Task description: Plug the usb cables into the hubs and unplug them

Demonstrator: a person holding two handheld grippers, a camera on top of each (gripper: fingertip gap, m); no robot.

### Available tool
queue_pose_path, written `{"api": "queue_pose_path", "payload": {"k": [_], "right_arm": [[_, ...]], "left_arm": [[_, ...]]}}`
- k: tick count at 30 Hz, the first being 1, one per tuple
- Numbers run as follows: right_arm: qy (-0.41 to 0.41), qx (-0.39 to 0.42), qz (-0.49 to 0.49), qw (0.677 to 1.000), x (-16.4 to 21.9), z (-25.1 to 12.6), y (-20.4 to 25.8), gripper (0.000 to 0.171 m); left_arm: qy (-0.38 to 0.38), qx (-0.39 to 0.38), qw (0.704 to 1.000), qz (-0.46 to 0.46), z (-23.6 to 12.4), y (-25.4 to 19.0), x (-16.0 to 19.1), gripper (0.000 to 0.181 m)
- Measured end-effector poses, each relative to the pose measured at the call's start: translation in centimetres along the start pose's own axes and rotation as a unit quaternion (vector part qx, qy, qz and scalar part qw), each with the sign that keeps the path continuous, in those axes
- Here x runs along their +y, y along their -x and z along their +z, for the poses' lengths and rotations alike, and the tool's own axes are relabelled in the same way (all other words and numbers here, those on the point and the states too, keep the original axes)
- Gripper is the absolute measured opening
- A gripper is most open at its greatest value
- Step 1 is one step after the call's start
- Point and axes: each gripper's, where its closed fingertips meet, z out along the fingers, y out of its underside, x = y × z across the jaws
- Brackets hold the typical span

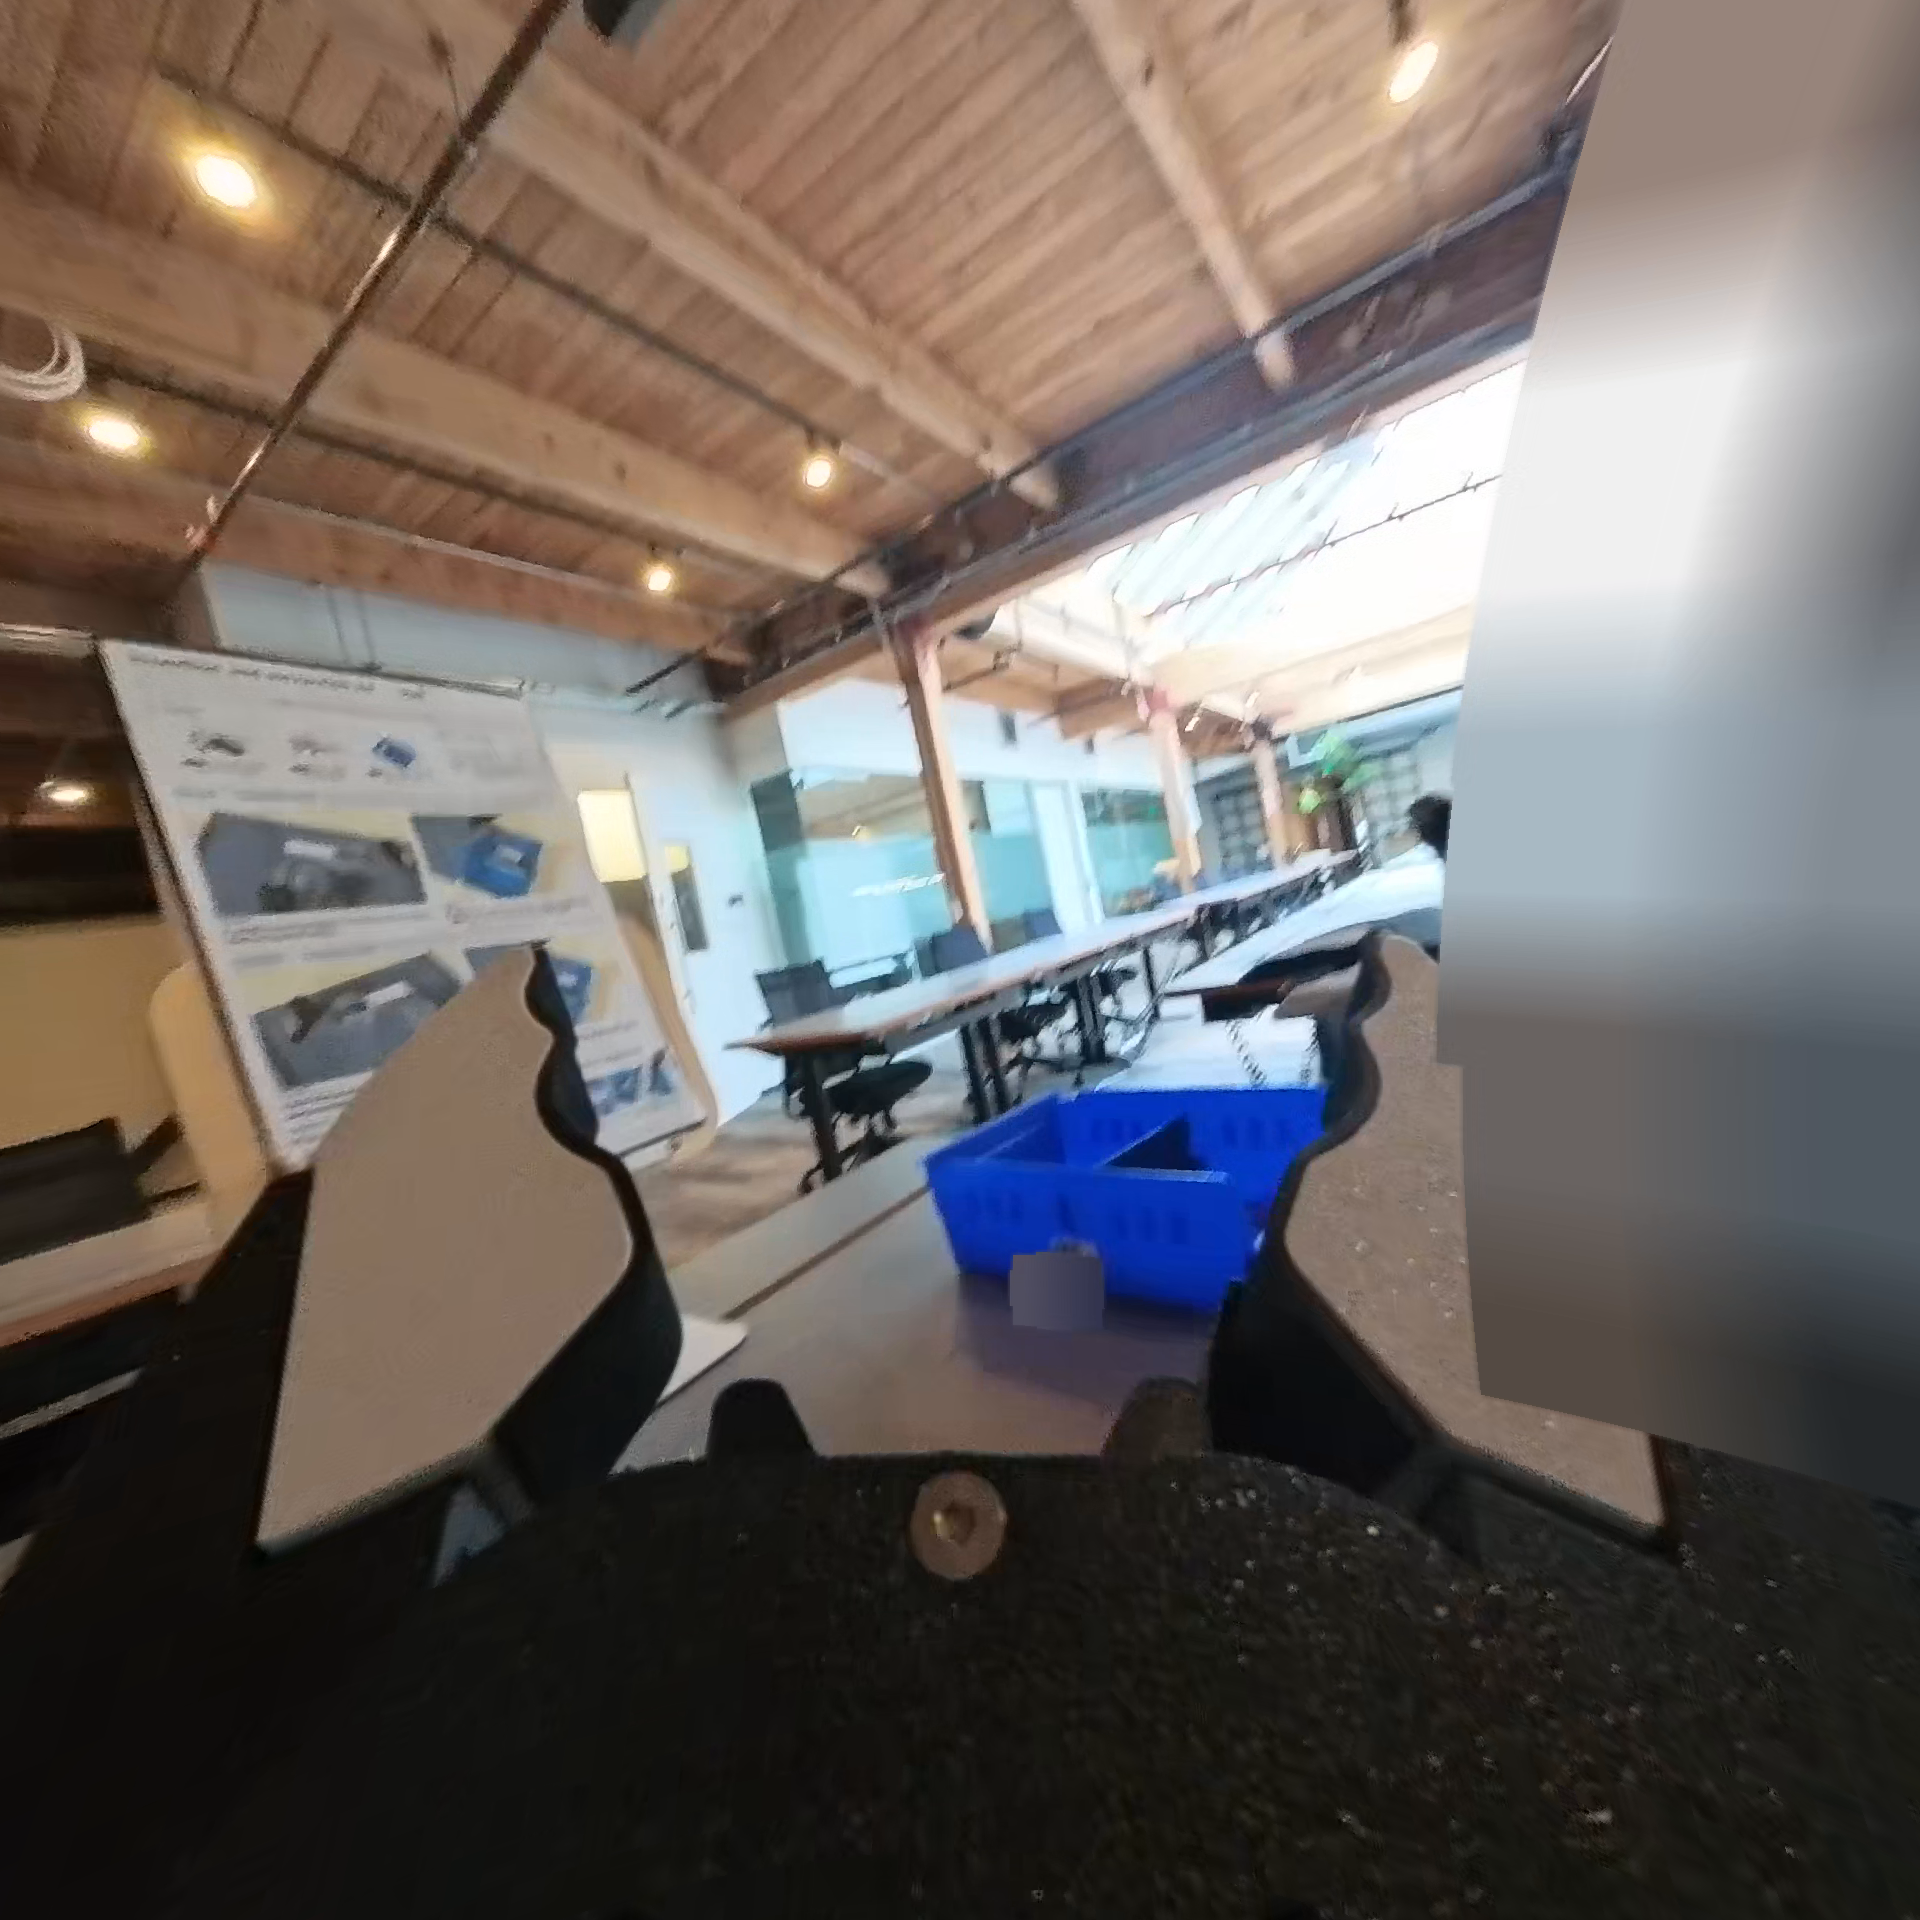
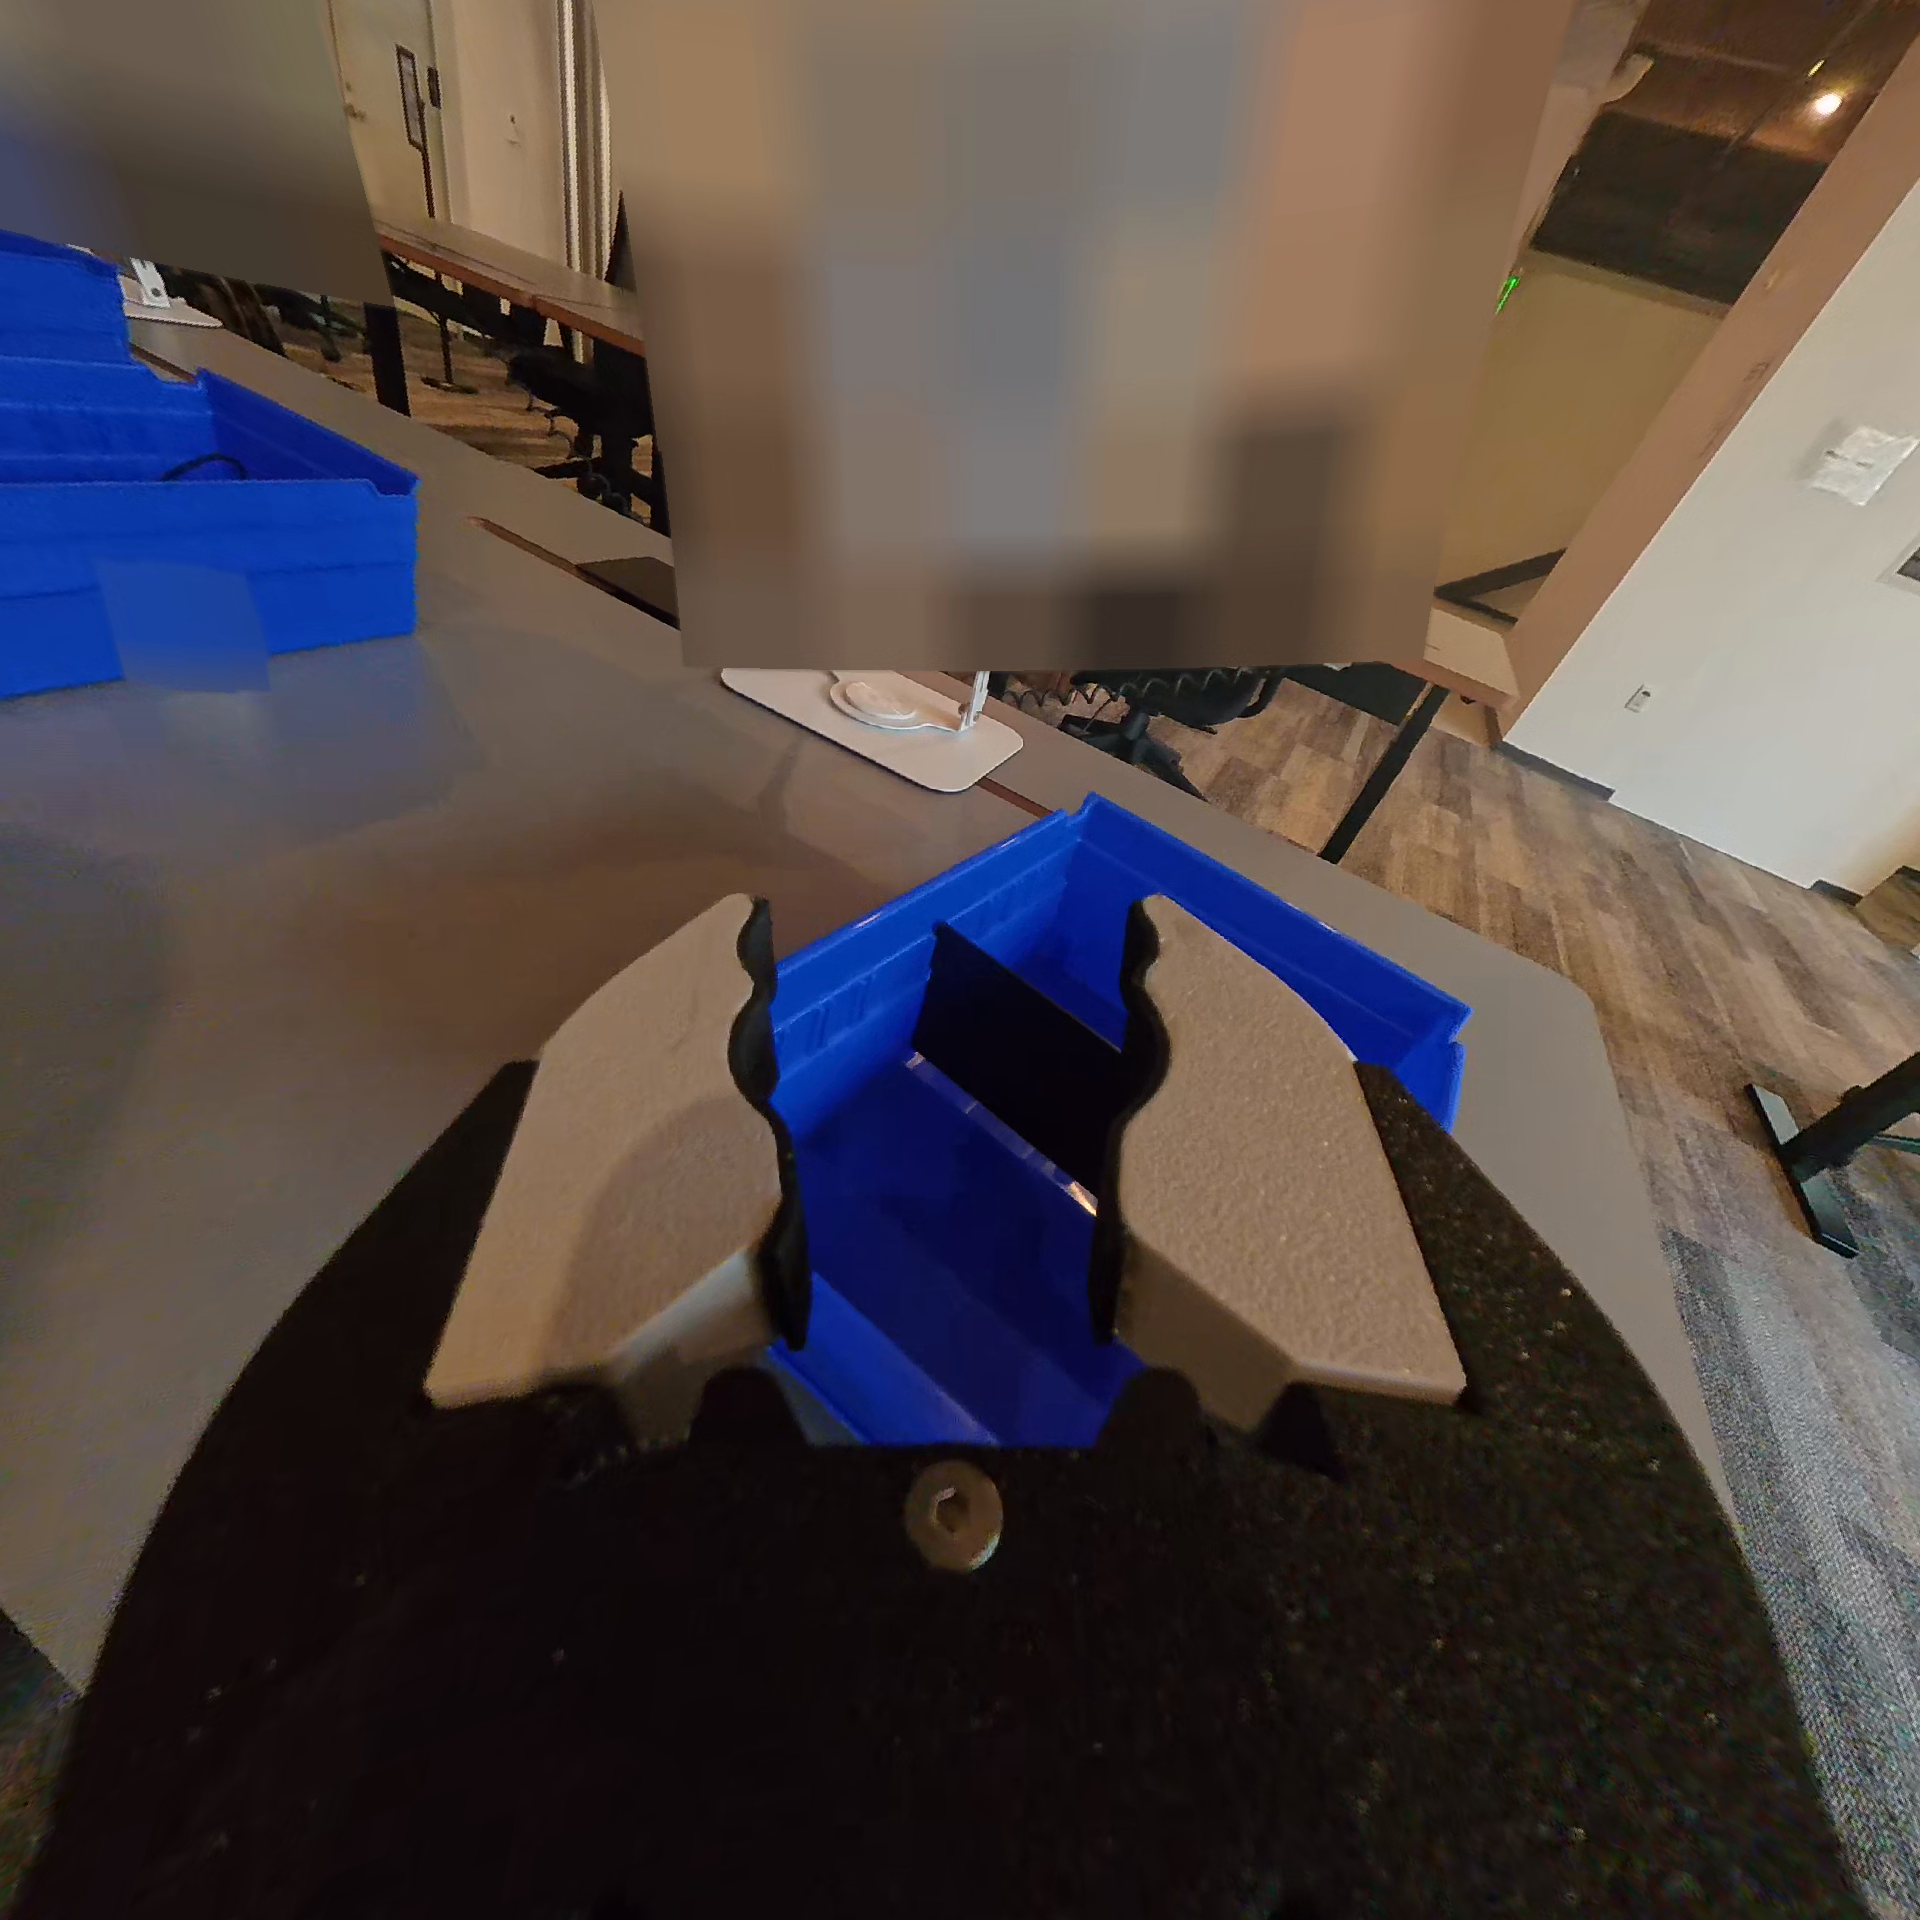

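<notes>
While both grippers gape empty, the right gripper (image 2: 945,1101) hangs over a blue bin (image 2: 1288,977) with a black divider (image 2: 1013,1039), at the worktop (image 2: 416,883) corner. The left gripper (image 1: 956,1049) faces another blue divided bin (image 1: 1101,1195); no cables show.

Nothing legible is showing up: the poster board (image 1: 384,883) is carrying blurred print and photos, and the white wall notice (image 2: 1865,473) is sitting too small to read.
</notes>
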Motion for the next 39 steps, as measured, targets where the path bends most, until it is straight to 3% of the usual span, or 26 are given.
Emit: {"api": "queue_pose_path", "payload": {"k": [5, 10, 15, 18, 21, 24, 29, 31, 34, 39], "right_arm": [[0.0, -0.001, -0.002, 1.0, 0.0, 0.0, 0.0, 0.064], [-0.001, -0.001, -0.001, 1.0, 0.0, -0.1, -0.1, 0.063], [-0.002, -0.001, 0.0, 1.0, 0.0, -0.1, -0.1, 0.063], [0.0, -0.003, 0.0, 1.0, 0.0, -0.1, 0.0, 0.063], [0.002, -0.005, -0.002, 1.0, 0.0, 0.0, 0.2, 0.063], [0.004, -0.007, -0.003, 1.0, 0.1, 0.1, 0.3, 0.063], [0.009, -0.01, -0.003, 1.0, 0.5, 0.3, 0.4, 0.063], [0.012, -0.012, -0.002, 1.0, 0.6, 0.4, 0.4, 0.063], [0.015, -0.016, 0.0, 1.0, 0.9, 0.7, 0.5, 0.063], [-0.008, -0.063, 0.015, 0.998, -0.3, 1.1, 2.7, 0.064]], "left_arm": [[-0.061, 0.017, 0.998, -0.027, 0.5, -1.0, -2.0, 0.131], [-0.035, 0.01, 0.999, 0.026, 0.6, -0.5, -1.5, 0.113], [0.07, -0.112, 0.987, 0.089, -0.3, 6.8, -0.5, 0.109], [0.122, -0.186, 0.971, 0.081, -1.7, 11.9, 0.5, 0.111], [0.178, -0.22, 0.958, 0.045, -3.0, 15.5, 2.6, 0.111], [0.281, -0.225, 0.933, -0.009, -3.9, 17.0, 6.2, 0.123], [0.364, -0.274, 0.889, 0.048, -5.4, 20.1, 9.4, 0.119], [0.369, -0.272, 0.886, 0.071, -5.2, 19.9, 9.7, 0.12], [0.295, -0.243, 0.919, 0.098, -2.3, 17.2, 8.2, 0.117], [0.264, -0.259, 0.925, 0.082, 0.5, 13.5, 8.8, 0.095]]}}
